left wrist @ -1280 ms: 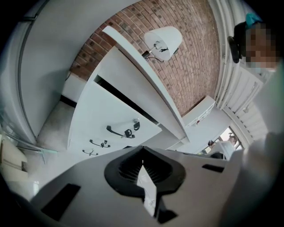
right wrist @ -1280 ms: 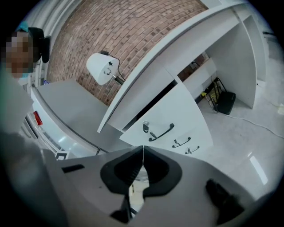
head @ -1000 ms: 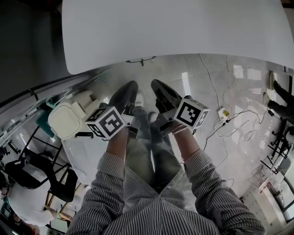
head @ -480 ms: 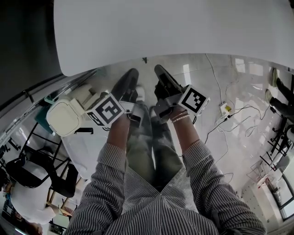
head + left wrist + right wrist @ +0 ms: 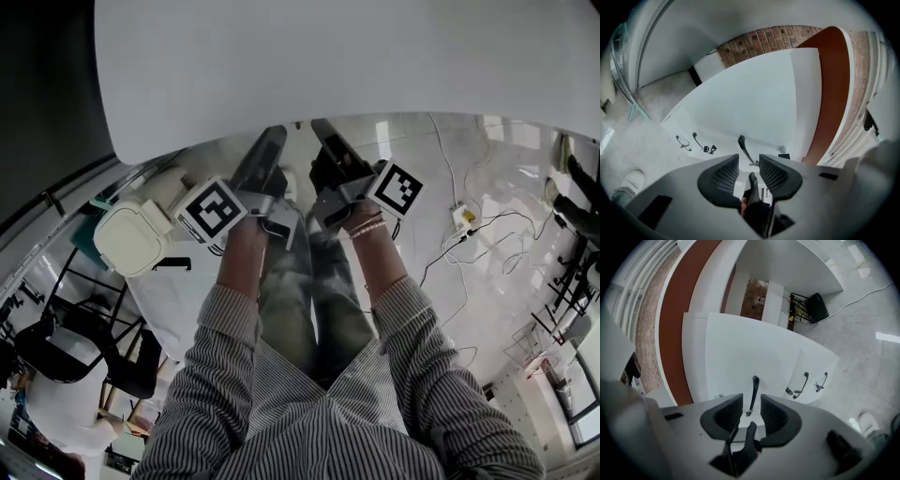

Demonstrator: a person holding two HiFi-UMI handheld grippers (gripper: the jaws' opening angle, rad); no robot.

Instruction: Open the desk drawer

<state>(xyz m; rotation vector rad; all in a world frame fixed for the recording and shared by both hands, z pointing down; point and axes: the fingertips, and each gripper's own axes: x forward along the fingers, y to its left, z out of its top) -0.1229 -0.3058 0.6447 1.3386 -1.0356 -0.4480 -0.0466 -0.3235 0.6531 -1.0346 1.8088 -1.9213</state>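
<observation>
The white desk top [image 5: 328, 56] fills the upper head view. Both grippers point under its near edge. My left gripper [image 5: 270, 145] [image 5: 749, 161] faces the white drawer front [image 5: 754, 108]; its jaws have just been opening and hold nothing. The black drawer handle [image 5: 743, 149] shows beyond the gap, apart from the pads. My right gripper [image 5: 325, 139] [image 5: 751, 401] has also just been opening and is empty. The same handle [image 5: 753, 394] stands upright past its jaw gap on the drawer front [image 5: 745, 357].
Two more black handles [image 5: 696, 140] [image 5: 804, 383] sit on a lower white cabinet front. A cream lidded bin [image 5: 131, 239] and an office chair [image 5: 56, 352] stand left. Cables and a power strip [image 5: 461, 220] lie on the pale floor at right. A brown panel [image 5: 834, 84] borders the desk.
Both hands have moved forward toward the desk's edge, and the marker cubes have rolled. The desk top now takes up more of the head view.
</observation>
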